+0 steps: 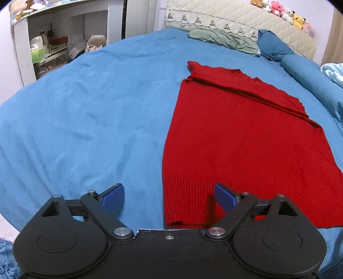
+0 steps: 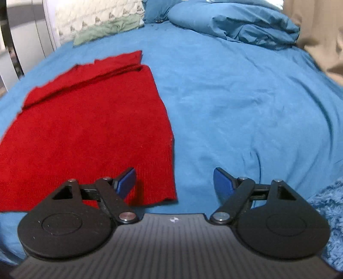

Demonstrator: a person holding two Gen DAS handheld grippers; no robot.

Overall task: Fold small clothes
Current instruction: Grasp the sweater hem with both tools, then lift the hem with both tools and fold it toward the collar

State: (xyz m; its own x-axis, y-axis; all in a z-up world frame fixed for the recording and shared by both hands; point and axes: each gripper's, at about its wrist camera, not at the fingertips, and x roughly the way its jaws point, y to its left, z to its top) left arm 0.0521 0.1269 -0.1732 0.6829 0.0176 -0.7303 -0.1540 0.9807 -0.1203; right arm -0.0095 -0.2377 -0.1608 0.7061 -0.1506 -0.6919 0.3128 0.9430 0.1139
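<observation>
While the bed (image 1: pixel 85 120) is carrying everything under a blue sheet, the red knit garment (image 1: pixel 235 139) is lying flat on it, already folded lengthwise, with a narrower folded layer running across its far end and its ribbed hem sitting nearest the grippers. Behind it, a blue duvet (image 2: pixel 235 19) is bunching at the far right, a quilted cream headboard cover (image 1: pixel 235 19) is spanning the head of the bed, and a green cloth (image 1: pixel 223 39) is resting just in front of that cover. Plush toys (image 1: pixel 283 11) are sitting in a row along the headboard top. Near the hem, the left gripper (image 1: pixel 169 197) is hovering with its fingers spread wide, straddling the garment's near left corner and holding nothing. Opposite it, the right gripper (image 2: pixel 174 182) is likewise keeping its fingers wide apart and empty, straddling the near right corner, one finger (image 2: pixel 126 182) positioned over the red knit.
</observation>
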